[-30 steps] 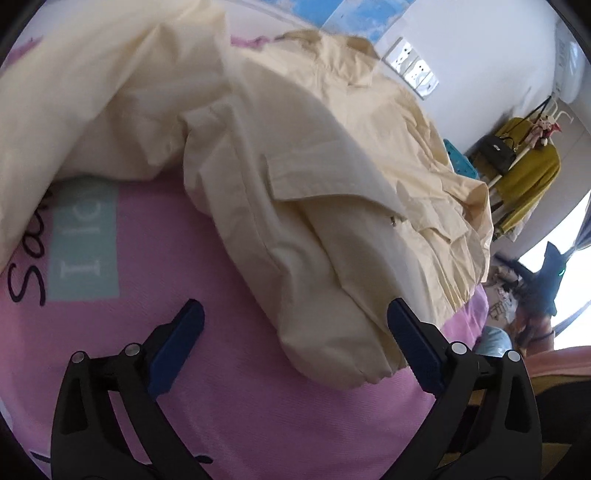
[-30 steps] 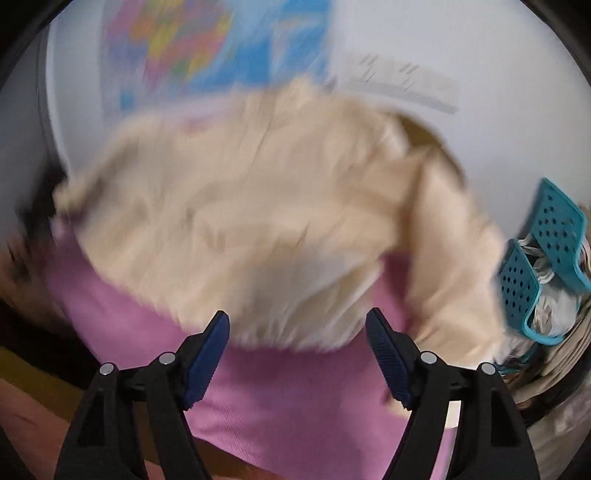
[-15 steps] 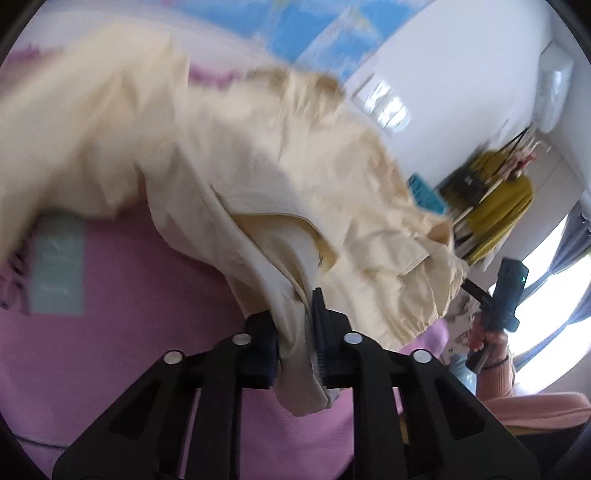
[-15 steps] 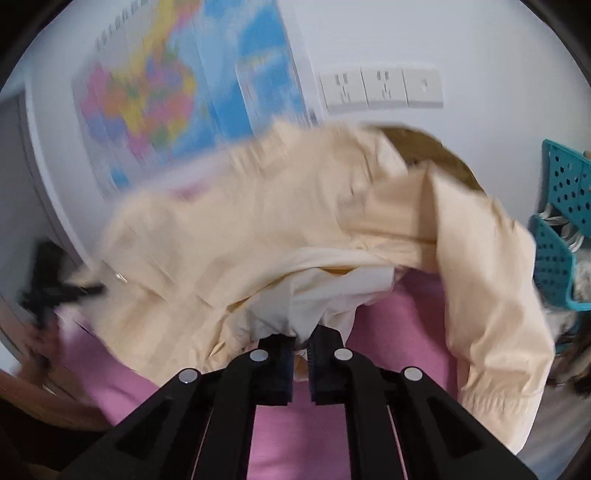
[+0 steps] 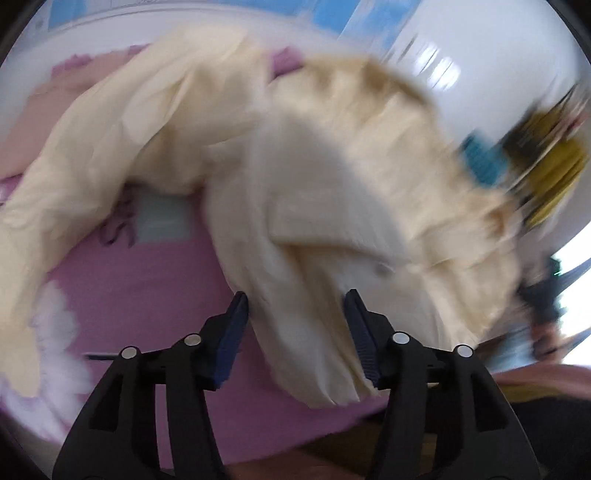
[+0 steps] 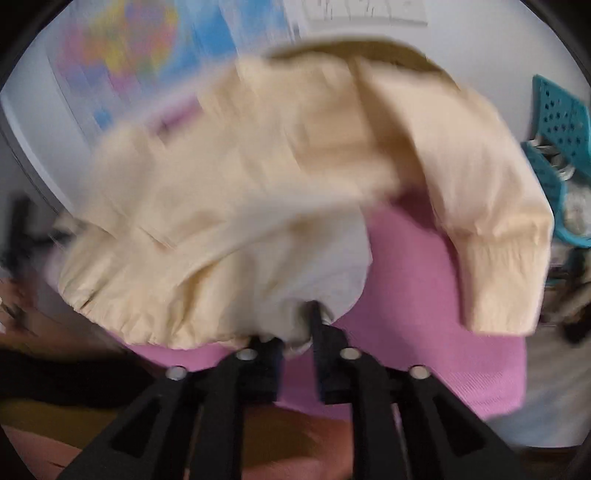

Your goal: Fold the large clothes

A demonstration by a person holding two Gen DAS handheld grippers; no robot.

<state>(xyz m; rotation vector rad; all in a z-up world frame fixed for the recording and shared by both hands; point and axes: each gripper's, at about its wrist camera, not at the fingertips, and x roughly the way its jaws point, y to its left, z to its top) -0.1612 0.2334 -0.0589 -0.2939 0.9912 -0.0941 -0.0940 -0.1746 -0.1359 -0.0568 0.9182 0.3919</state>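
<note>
A large cream jacket (image 5: 314,177) lies crumpled on a pink blanket (image 5: 147,295); both views are motion-blurred. My left gripper (image 5: 295,332) is open, its blue pads (image 5: 232,332) on either side of the jacket's hem, which lies between them unpinched. In the right wrist view the same jacket (image 6: 258,177) spreads over the pink blanket (image 6: 424,295), one sleeve (image 6: 491,236) hanging to the right. My right gripper (image 6: 295,332) has a narrow gap between its fingers and the jacket's hem bunched between them.
A teal perforated basket (image 6: 557,147) stands at the right against the white wall. A coloured map (image 6: 140,62) and sockets (image 6: 369,14) are on the wall behind. Yellow clothes (image 5: 550,166) hang at the far right in the left wrist view.
My left gripper shut on the hem half a second ago and has now opened, letting it go. My right gripper's fingers have parted slightly. The jacket has shifted.
</note>
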